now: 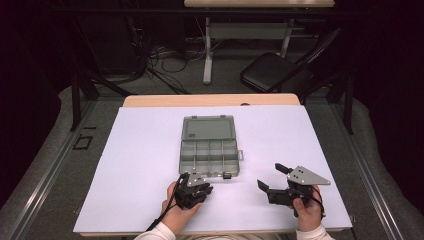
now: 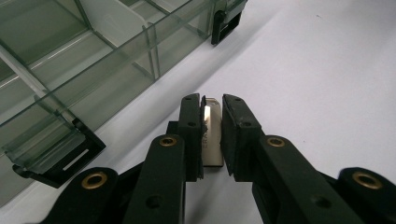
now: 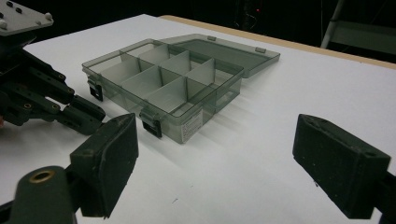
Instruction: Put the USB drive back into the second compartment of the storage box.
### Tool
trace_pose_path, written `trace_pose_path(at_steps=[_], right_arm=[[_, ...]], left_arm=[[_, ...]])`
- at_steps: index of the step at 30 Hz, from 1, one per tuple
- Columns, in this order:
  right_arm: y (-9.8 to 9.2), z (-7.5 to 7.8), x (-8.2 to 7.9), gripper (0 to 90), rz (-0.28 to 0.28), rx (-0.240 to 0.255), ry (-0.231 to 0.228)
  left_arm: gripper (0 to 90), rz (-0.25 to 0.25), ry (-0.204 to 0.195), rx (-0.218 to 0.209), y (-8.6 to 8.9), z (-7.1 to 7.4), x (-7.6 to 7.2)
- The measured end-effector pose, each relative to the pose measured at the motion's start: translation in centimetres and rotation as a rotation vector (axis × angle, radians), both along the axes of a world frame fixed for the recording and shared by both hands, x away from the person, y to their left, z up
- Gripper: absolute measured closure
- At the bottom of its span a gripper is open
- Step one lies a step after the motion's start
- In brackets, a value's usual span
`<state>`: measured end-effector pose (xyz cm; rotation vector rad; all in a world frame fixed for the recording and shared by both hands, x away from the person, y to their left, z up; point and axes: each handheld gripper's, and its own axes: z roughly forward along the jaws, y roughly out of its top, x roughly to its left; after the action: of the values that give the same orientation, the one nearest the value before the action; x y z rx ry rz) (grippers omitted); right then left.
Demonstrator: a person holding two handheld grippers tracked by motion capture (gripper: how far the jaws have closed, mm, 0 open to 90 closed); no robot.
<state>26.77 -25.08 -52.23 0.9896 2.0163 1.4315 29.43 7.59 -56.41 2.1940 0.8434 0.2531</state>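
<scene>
The high view looks forward and down over the whole white table (image 1: 150, 150). Each of the 2 gripper views sits low and close above it, and all 3 share the clear compartment box (image 1: 209, 150) (image 2: 70, 60) (image 3: 177, 79).

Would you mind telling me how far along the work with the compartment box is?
Done: the compartment box lies open, lid back. In hand: the left claw is shut on a small metal piece beside the box's front wall. Left: the compartments look empty, so nothing is placed yet; the right claw waits open.
</scene>
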Motion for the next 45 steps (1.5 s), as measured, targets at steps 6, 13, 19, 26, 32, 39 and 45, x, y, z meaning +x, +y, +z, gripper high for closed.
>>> trace_pose_path(at_steps=[6, 13, 19, 26, 32, 39, 45], right_arm=[[0.0, 0.0, 0.0, 14.0, 0.001, -0.001, -0.001], [0.0, 0.0, 0.0, 14.0, 0.001, -0.003, 0.0], [0.0, 0.0, 0.0, 14.0, 0.002, -0.003, 0.0], [0.0, 0.0, 0.0, 14.0, 0.002, -0.004, -0.001], [0.0, 0.0, 0.0, 14.0, 0.002, -0.003, 0.0], [-0.1, 0.0, 0.0, 14.0, 0.003, -0.004, -0.001], [-0.1, 0.0, 0.0, 14.0, 0.003, -0.002, 0.002]], left_arm=[[78.6, 0.012, 0.014, -0.029, 0.2, -0.1, 0.1], [78.7, 0.022, 0.022, -0.049, 0.4, -0.2, 0.2], [78.8, 0.037, 0.027, -0.057, 0.6, -0.2, 0.3], [78.8, 0.051, 0.035, -0.076, 1.1, 0.0, 0.5], [78.8, 0.054, 0.027, -0.093, 1.5, 0.4, 0.5], [78.8, 0.046, 0.022, -0.109, 1.7, 0.8, 0.4], [78.8, 0.041, 0.007, -0.118, 1.9, 1.4, 0.1]])
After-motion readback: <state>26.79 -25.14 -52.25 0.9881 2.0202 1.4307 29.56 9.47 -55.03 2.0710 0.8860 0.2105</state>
